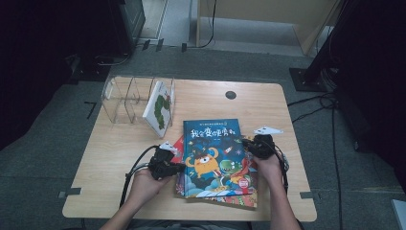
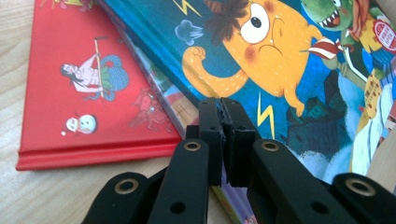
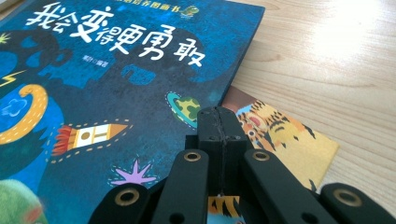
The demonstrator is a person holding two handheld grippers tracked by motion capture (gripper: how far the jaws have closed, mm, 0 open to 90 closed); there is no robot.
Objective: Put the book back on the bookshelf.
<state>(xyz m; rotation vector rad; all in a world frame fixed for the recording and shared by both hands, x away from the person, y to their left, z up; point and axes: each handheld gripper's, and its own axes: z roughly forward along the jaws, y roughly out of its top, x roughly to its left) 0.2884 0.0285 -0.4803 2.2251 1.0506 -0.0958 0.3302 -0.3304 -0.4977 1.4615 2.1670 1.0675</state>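
Blue picture book (image 1: 217, 155), with its orange monster on the cover, lies flat on top of a small stack near the bench's (image 1: 115, 158) front edge, a little right of the middle. A red book (image 2: 88, 79) sticks out from beneath it on the left and a tiger-patterned one (image 3: 280, 133) on the right, so the pile is fanned rather than squared.

The left tongs (image 1: 173, 166) are clenched at the blue book's left edge, and the left gripper view suggests its cover edge is pinched between the pads, though I cannot be sure. The right tongs (image 1: 249, 143) are clenched too, tips at the book's right edge over the tiger cover; whether they pinch anything I cannot tell. Working both sides at once looks to me like a way to lift the top book without dragging the ones below.

Toward the back left corner stands a clear divided rack (image 1: 125, 99) with one white book (image 1: 160, 111) leaning upright in its right-hand slot, probably where this book belongs next.
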